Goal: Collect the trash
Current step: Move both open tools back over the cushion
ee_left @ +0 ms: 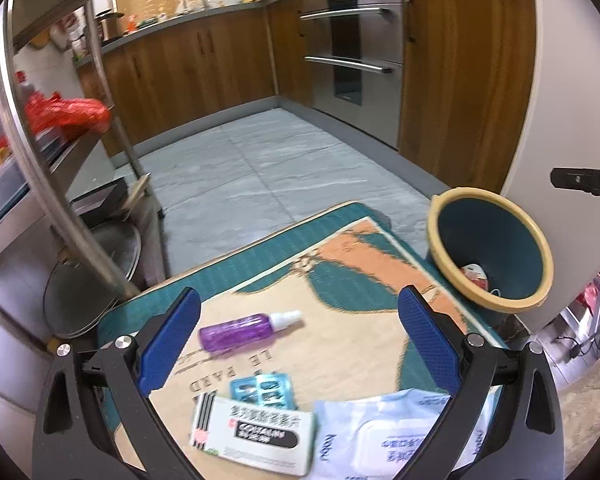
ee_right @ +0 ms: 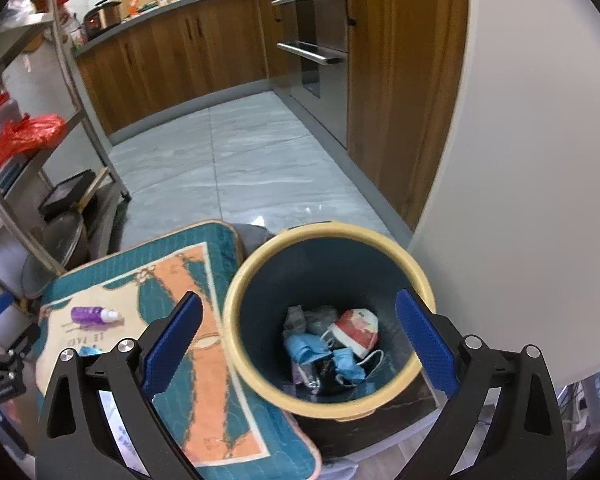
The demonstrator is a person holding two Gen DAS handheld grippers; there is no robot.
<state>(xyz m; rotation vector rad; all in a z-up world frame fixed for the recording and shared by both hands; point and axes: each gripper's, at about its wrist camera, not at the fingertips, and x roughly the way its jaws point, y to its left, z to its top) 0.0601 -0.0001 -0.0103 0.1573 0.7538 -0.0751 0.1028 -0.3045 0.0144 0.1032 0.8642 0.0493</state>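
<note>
Hovering wide open and empty, the left gripper (ee_left: 300,340) sits over the mat (ee_left: 340,280), where a purple spray bottle (ee_left: 244,330), blister pack (ee_left: 262,390), medicine box (ee_left: 256,434) and wipes pack (ee_left: 384,432) lie near its front edge, the wipes cut off by the frame. Right gripper (ee_right: 300,344), equally wide and empty, hangs over the trash bin (ee_right: 240,304) off the mat's right edge; inside are crumpled masks (ee_right: 328,344), the rest hard to make out.

The left gripper (ee_left: 299,338) is showing black angular arms, silver round screws at the joints, and blue textured pads (ee_left: 171,342). The right gripper (ee_right: 299,344) is wearing the same black frame, silver screws, blue pads (ee_right: 427,343).
</note>
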